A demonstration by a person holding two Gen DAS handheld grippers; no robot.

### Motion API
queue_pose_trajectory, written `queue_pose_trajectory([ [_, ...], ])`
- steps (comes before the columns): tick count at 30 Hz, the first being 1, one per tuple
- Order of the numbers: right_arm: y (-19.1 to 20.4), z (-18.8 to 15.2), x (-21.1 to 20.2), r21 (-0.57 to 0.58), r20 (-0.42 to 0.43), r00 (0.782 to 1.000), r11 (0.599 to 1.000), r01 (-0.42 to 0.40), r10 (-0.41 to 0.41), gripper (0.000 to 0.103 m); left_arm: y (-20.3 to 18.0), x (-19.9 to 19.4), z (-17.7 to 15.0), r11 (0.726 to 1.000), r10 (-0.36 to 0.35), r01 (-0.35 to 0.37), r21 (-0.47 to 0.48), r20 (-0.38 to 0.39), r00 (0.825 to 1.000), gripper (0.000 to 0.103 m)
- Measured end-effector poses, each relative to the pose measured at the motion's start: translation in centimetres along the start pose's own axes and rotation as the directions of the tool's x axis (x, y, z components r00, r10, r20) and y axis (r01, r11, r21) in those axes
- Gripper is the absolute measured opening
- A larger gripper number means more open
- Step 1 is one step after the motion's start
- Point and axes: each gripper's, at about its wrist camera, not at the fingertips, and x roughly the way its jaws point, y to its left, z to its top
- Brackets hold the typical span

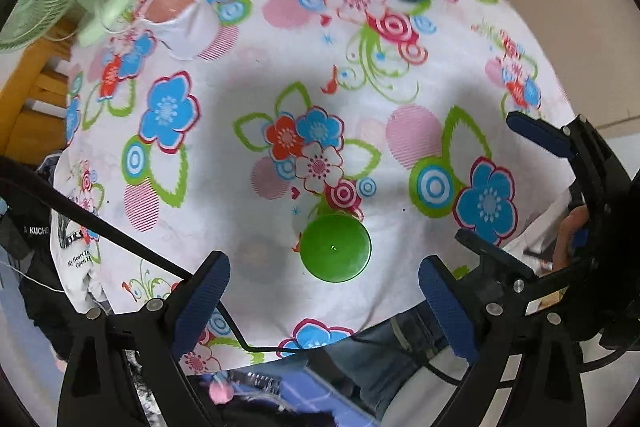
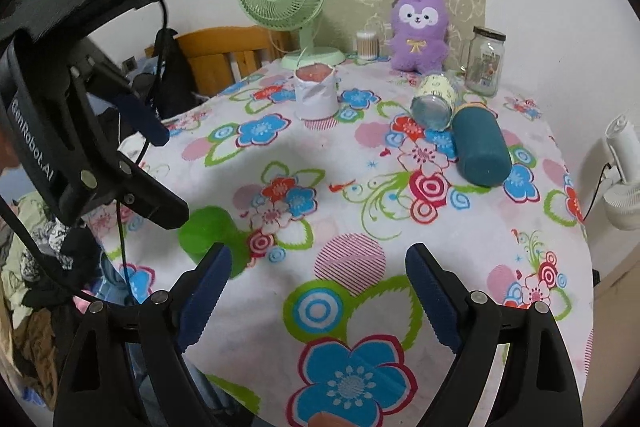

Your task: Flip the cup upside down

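Cup (image 1: pixel 335 248): bright green plastic, plain and unmarked. From the left wrist view it shows a flat closed round face with a small glint at its centre, standing on the flowered tablecloth (image 1: pixel 248 75) near the table's close edge, at about 6 o'clock on the table. From the right wrist view the same cup (image 2: pixel 208 233) appears as a smooth green cylinder at about 9 o'clock, partly hidden behind the near blue finger pad.

Left gripper (image 1: pixel 324 301) hangs above the cup with its blue ribbed pads (image 1: pixel 202 301) spread wide, touching nothing. Right gripper (image 2: pixel 318 297) is likewise spread over bare cloth, holding nothing; the cup lies beside it, not between its fingers.

Writing: the body of the left gripper, seen in the right wrist view, reads "GenRobot.AI" (image 2: pixel 34 143). At 8 o'clock in the left wrist view a white garment (image 1: pixel 76 255) carries "My Heart Is Open", partly cut off, and a dark item reads "KUCH". The label on the glass jar (image 2: pixel 484 61) at 1 o'clock is too small to read.
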Motion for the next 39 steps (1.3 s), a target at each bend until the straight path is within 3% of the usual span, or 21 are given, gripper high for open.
queue_pose_trajectory([
  [9, 2.0, 1.7, -1.2, -0.035, 0.027, 0.999, 0.999, 0.028, -0.027, 0.090, 2.1, -2.5, -2.4, 0.997, 0.023, -0.012, -0.078, 0.152, 0.988, 0.097],
  [14, 3.1, 2.6, -2.2, -0.054, 0.059, 0.997, 0.997, 0.057, -0.054, 0.090, 3.3, -4.1, -3.9, 0.991, 0.047, -0.011, -0.133, 0.269, 0.962, 0.097],
  [18, 3.8, 3.2, -3.0, -0.067, 0.092, 0.991, 0.993, 0.099, -0.093, 0.091, 4.3, -4.8, -5.3, 0.982, 0.074, 0.000, -0.191, 0.380, 0.922, 0.097],
  [22, 4.1, 3.6, -3.7, -0.057, 0.114, 0.987, 0.992, 0.117, -0.110, 0.094, 5.6, -4.7, -7.1, 0.963, 0.087, 0.054, -0.265, 0.492, 0.866, 0.097],
  [28, 4.6, 3.9, -4.4, -0.050, 0.134, 0.982, 0.989, 0.138, -0.131, 0.094, 6.6, -3.6, -8.8, 0.940, 0.120, 0.088, -0.329, 0.563, 0.818, 0.097],
  [39, 5.5, 4.2, -5.7, -0.022, 0.193, 0.968, 0.986, 0.168, -0.160, 0.094, 6.0, -3.9, -11.8, 0.899, 0.252, 0.095, -0.428, 0.680, 0.688, 0.100],
])
